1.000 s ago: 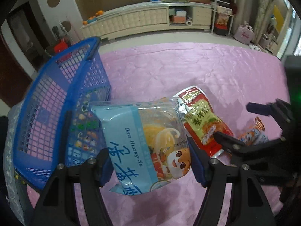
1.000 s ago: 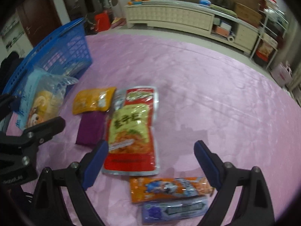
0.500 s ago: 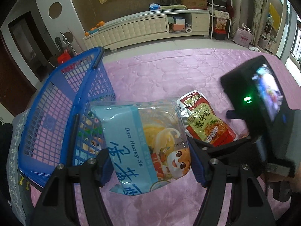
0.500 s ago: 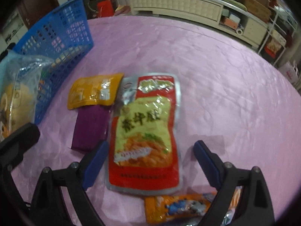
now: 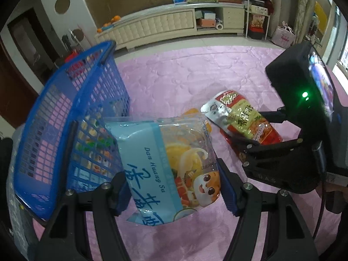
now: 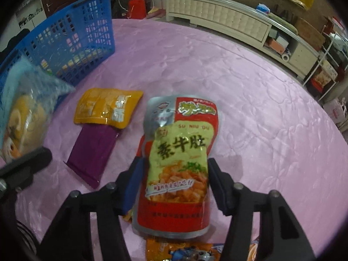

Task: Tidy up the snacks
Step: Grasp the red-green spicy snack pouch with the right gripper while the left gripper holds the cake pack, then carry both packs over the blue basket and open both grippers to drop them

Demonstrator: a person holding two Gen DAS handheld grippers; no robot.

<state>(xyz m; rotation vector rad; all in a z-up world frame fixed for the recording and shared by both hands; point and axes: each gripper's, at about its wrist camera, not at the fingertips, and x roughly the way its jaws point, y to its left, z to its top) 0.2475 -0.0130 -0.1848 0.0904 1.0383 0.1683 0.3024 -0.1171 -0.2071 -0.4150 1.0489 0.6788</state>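
My left gripper (image 5: 174, 187) is shut on a light blue snack bag (image 5: 165, 163) with a cartoon face, held beside the blue mesh basket (image 5: 65, 117). My right gripper (image 6: 174, 180) is shut on a red and yellow snack pouch (image 6: 180, 152), raised slightly off the pink cloth. That pouch also shows in the left wrist view (image 5: 241, 117), with the right gripper's body behind it. The blue bag (image 6: 19, 108) and the basket (image 6: 71, 37) show at the left of the right wrist view.
A yellow packet (image 6: 104, 108) and a purple packet (image 6: 93, 150) lie on the pink tablecloth (image 6: 239, 100) left of the red pouch. An orange cartoon packet (image 6: 187, 252) lies under my right gripper. A cream cabinet (image 5: 156, 26) stands beyond the table.
My right gripper moved forward over the red pouch and closed on it, lifting it slightly. My left gripper keeps holding the blue bag near the basket.
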